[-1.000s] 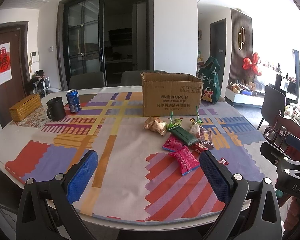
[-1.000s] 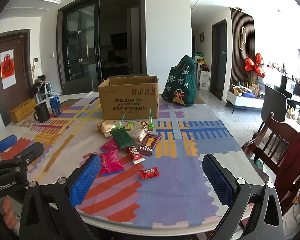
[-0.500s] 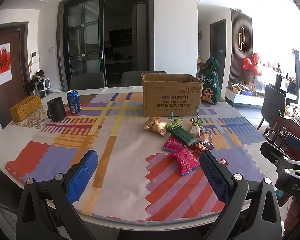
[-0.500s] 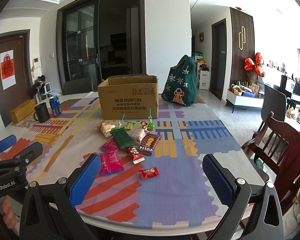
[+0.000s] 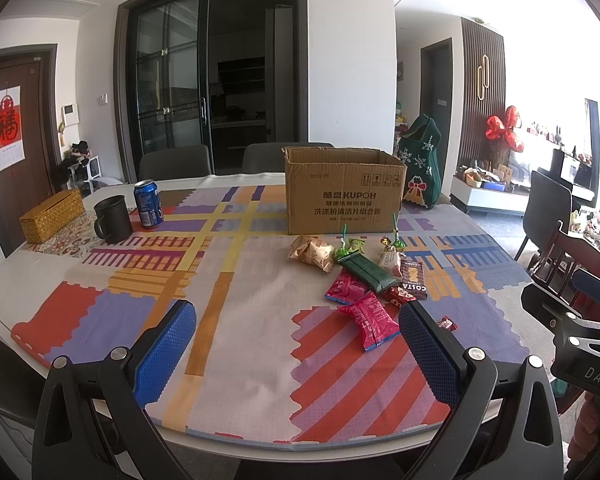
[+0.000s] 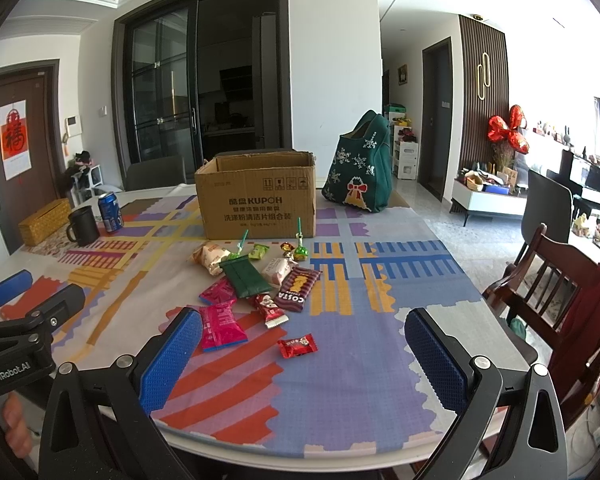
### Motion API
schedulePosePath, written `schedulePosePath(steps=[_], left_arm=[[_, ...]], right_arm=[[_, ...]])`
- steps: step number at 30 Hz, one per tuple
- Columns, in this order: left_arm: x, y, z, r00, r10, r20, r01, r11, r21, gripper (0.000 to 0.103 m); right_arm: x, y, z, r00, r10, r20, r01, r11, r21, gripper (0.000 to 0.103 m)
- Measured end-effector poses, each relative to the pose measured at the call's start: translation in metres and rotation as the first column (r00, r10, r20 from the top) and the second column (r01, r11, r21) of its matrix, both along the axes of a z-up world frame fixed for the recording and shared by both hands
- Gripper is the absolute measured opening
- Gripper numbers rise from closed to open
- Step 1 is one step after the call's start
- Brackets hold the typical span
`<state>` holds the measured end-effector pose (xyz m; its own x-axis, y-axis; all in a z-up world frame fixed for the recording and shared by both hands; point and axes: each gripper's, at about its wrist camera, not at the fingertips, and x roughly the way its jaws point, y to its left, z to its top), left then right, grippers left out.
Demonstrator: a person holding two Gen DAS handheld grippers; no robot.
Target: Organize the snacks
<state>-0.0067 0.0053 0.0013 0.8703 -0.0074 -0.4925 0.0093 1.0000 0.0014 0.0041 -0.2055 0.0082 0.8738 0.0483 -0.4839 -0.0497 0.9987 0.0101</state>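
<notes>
Both grippers hang over the near edge of the table (image 6: 440, 248), well short of the box (image 6: 256, 200), and neither holds anything: the left gripper (image 5: 296, 344) has its jaws wide apart, and so does the right gripper (image 6: 304, 354). The snacks lie loose in a heap just in front of the box, with a small red candy (image 6: 297, 345) farthest from it, nearest the right gripper, and a pink packet (image 5: 370, 320) a little closer to the box. The likeliest trouble is in the heap itself. The green pouch (image 6: 246, 276) overlaps its neighbours and the COSTA bar (image 6: 296, 290) touches the packets beside it, so a pinch there may drag two things at once or push one aside. The wrappers look slick and puffy, and I judge that a flat candy could slip from the pads or skid on the cloth. A lollipop (image 6: 300, 250) just in front of the box could roll if nudged. The box stands open, yet its inside is hidden behind the front wall, so whether it already holds anything cannot be told. Small print on most wrappers is too small to read, and the far side of the heap is partly masked by the pouch.
</notes>
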Motion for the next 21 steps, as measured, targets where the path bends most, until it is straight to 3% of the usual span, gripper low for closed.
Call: schedulePosePath(steps=[21], left_arm=[[0.0016, 0.0026, 0.0008, 1.000, -0.002, -0.024, 0.002, 1.000, 0.000, 0.103]], right_arm=[[0.0039, 0.0000, -0.0029, 1.000, 0.000, -0.012, 0.000, 1.000, 0.002, 0.102]])
